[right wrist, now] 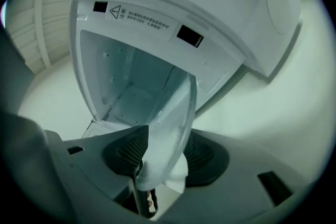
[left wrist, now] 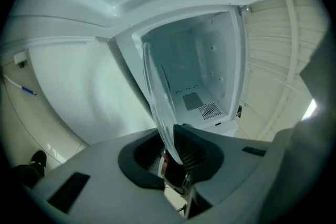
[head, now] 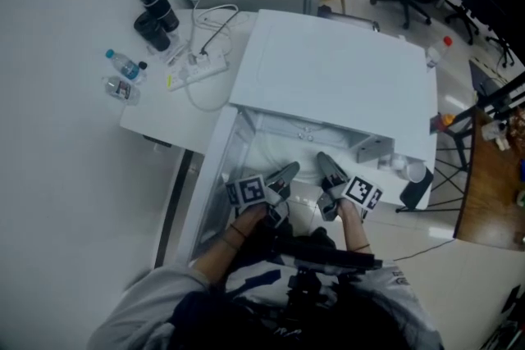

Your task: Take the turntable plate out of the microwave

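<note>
While the plate [left wrist: 156, 93] hangs at the mouth of the microwave [head: 336, 70], note that only one grip carries it. Your left gripper [left wrist: 170, 147] has its jaws closed on the rim, and the glass runs edge-on from the pads toward 12 o'clock, in front of the cavity [left wrist: 202, 73]. Your right gripper [right wrist: 165, 149] stands with its jaws wide apart. The rim passes between them and leans toward 1 o'clock, but the pads do not appear to pinch it.

In the head view both grippers sit at 6 o'clock of the microwave, side by side, with the plate between them and the opening. The cavity floor behind looks bare, so the plate is judged lifted off its seat and nearly out.

To finish well:
- Treat a single rim pinch on smooth glass as a weak hold that is likely to pivot or slip.
- Close the right jaws squarely on the rim before drawing further.
- Draw both hands toward 6 o'clock together, at one pace.
- Hold the plate flat and clear of the opening's lower edge.
- Avoid any twist between the hands.
</note>
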Motion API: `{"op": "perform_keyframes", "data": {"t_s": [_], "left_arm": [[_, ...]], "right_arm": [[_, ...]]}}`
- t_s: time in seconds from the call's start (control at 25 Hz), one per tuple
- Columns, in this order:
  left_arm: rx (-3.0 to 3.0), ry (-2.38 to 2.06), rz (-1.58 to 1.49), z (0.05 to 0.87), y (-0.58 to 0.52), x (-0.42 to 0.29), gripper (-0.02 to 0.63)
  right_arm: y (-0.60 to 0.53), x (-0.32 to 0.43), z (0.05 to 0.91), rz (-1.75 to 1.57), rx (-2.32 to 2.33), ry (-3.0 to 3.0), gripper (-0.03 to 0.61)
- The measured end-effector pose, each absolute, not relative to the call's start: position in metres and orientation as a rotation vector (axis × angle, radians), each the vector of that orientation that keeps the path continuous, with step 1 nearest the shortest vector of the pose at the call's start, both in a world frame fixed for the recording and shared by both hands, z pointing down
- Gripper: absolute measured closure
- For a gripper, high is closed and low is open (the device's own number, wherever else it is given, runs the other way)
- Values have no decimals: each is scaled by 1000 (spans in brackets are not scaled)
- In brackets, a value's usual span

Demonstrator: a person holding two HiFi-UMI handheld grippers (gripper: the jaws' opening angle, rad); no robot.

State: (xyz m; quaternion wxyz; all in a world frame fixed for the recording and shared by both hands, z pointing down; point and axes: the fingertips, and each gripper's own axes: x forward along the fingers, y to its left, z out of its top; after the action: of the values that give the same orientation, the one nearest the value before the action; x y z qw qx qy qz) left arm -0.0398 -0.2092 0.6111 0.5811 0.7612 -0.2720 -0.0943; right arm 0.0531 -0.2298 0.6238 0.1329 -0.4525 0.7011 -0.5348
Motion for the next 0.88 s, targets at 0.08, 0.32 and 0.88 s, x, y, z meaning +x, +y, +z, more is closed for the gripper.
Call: {"op": "perform_keyframes", "data": {"t_s": [0.08, 0.32, 0.88], "left_arm": [[1765, -626, -209, 611, -199, -41, 566], [1739, -668, -199, 615, -189, -50, 558], [1778, -870, -367, 618, -253, -65, 555]], "right_arm": [[-235, 51, 624, -1538, -1310, 2029, 388], [-229, 44, 615, -1503, -1262, 2070, 514], [-217, 23, 614, -1524, -1210, 2136, 506]]}}
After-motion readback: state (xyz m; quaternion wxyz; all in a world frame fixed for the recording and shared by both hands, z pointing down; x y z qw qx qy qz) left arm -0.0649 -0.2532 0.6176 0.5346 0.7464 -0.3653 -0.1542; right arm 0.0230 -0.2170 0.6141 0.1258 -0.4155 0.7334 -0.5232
